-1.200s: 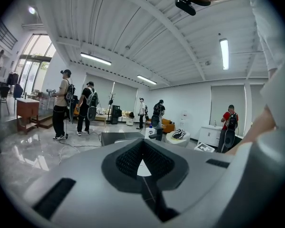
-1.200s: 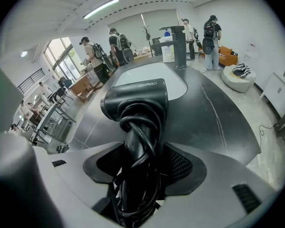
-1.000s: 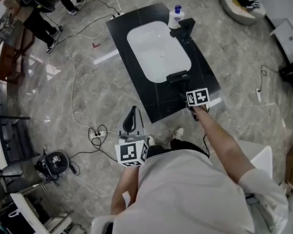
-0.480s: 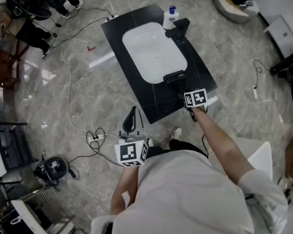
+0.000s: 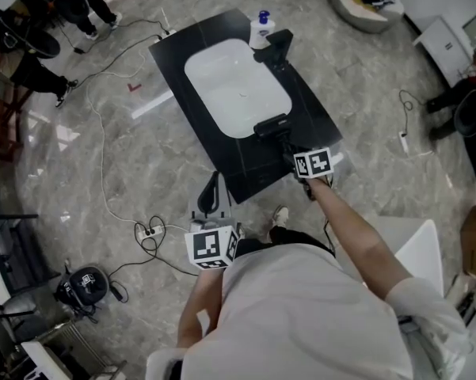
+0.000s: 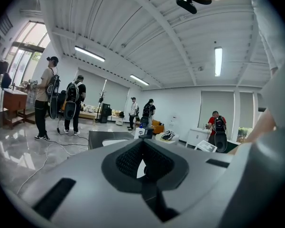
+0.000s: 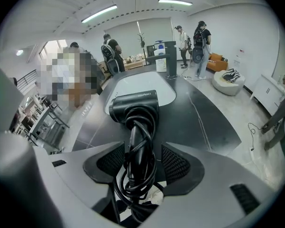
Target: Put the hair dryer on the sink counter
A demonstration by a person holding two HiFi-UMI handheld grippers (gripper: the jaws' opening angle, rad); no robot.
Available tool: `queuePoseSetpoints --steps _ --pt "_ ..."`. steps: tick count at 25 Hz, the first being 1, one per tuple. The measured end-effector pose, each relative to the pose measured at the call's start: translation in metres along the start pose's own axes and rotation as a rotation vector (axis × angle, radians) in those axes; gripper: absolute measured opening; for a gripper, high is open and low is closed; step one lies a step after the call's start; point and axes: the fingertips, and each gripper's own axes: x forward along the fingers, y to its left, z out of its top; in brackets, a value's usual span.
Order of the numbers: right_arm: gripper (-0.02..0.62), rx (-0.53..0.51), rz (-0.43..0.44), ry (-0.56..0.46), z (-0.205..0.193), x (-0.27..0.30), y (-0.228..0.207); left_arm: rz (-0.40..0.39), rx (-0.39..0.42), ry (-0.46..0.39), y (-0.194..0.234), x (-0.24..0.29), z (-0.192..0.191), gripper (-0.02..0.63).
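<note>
The black hair dryer (image 7: pixel 133 109), its cord wound round the handle, sits between the jaws of my right gripper (image 7: pixel 142 164), which is shut on the handle. In the head view the hair dryer (image 5: pixel 271 127) is over the near end of the black sink counter (image 5: pixel 257 165), just beside the white basin (image 5: pixel 236 85), with the right gripper (image 5: pixel 291 146) behind it. My left gripper (image 5: pixel 213 192) hangs low over the floor near my body, shut and empty. In its own view the left gripper (image 6: pixel 143 152) points toward the counter (image 6: pixel 102 137).
A white soap bottle (image 5: pixel 260 28) and a black faucet (image 5: pixel 279 46) stand at the counter's far end. A power strip (image 5: pixel 149 230) and cables lie on the floor at left, with a round black device (image 5: pixel 83 283) beyond. People stand at upper left.
The head view has shifted, so the counter sits higher and further left. The right gripper still holds the hair dryer by the basin's near edge. The left gripper has not moved.
</note>
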Motion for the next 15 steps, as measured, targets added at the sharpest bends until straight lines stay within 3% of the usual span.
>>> queuePoseSetpoints --steps 8,15 --pt "0.256 -0.003 0.002 -0.044 0.002 -0.018 0.001 -0.037 0.008 -0.001 -0.011 0.005 0.003 0.002" --pt "0.244 -0.086 0.001 -0.122 0.011 -0.034 0.012 -0.044 0.011 0.005 -0.014 0.004 0.000 0.002"
